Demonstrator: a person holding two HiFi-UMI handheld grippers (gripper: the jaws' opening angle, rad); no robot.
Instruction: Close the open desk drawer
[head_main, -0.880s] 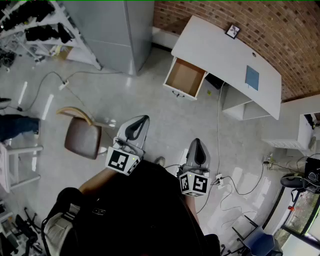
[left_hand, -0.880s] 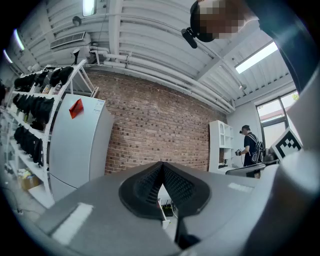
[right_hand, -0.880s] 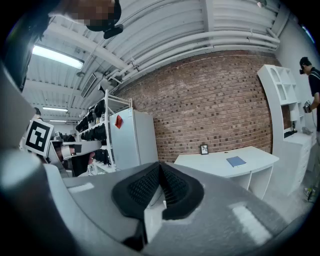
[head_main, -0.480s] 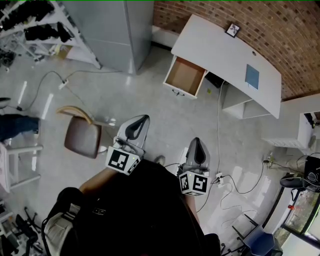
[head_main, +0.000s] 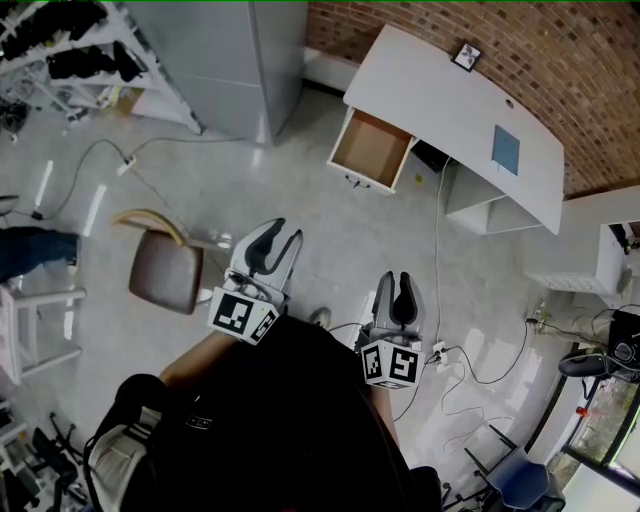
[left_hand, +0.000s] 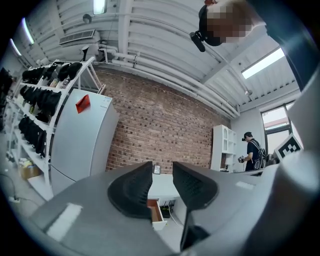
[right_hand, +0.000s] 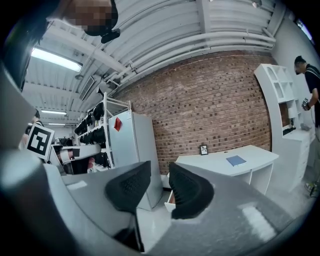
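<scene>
Jaws newly parted: left hand-held gripper (head_main: 280, 235), right hand-held gripper (head_main: 394, 280), both gaping empty. Drawer (head_main: 372, 152) is sitting open, upper centre, well apart, about equally far from both.

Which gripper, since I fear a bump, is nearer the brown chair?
Left. The left gripper sits just right of the brown chair in the head view; the right gripper is farther right, past the left one.
</scene>
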